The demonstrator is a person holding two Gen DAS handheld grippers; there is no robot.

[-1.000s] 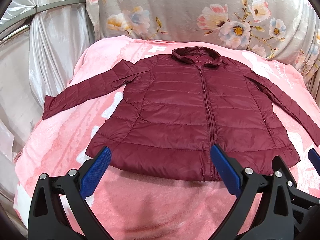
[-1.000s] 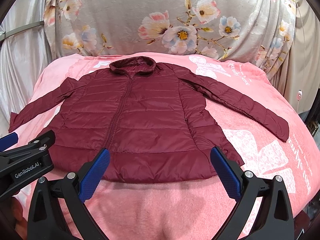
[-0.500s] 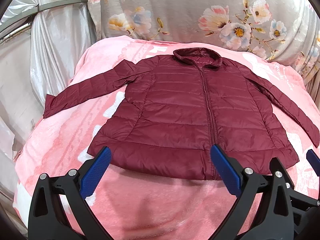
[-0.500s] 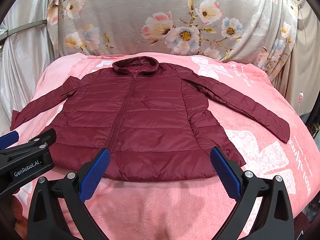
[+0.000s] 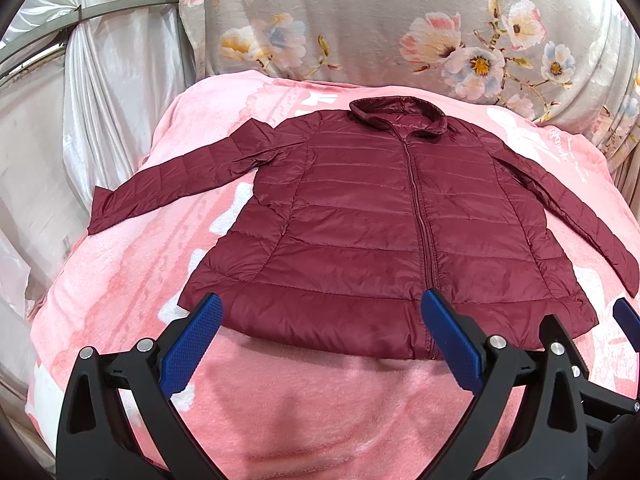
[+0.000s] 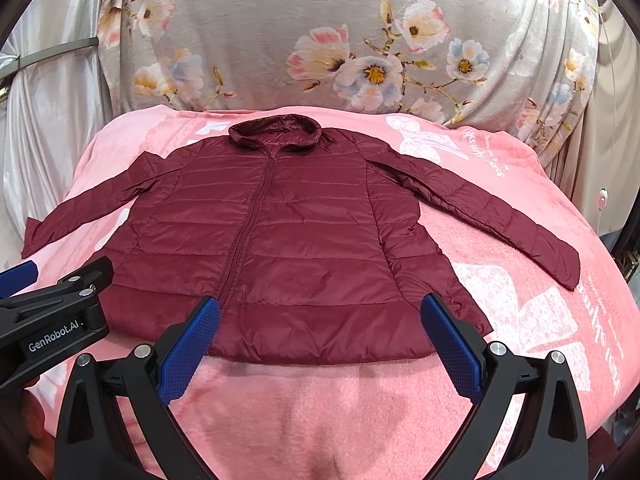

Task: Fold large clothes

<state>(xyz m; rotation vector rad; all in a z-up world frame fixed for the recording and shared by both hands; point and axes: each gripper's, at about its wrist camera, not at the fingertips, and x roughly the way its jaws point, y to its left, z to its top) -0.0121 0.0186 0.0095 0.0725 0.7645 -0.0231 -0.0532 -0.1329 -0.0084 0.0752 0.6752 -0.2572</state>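
A maroon quilted jacket lies flat and zipped, front up, on a pink blanket, collar at the far end and both sleeves spread outward. My left gripper hangs open above the near hem, toward the jacket's left half, holding nothing. My right gripper is also open and empty, above the hem toward the right half. The left gripper's black body shows at the left edge of the right wrist view.
The pink blanket covers a raised soft surface that drops away at both sides. A grey floral cloth rises behind it. Silvery drapes hang at the left, and a dark stand is at the right edge.
Both views have drifted slightly, so the jacket sits a little lower and farther in frame. Both grippers stay open and the jacket has not been touched.
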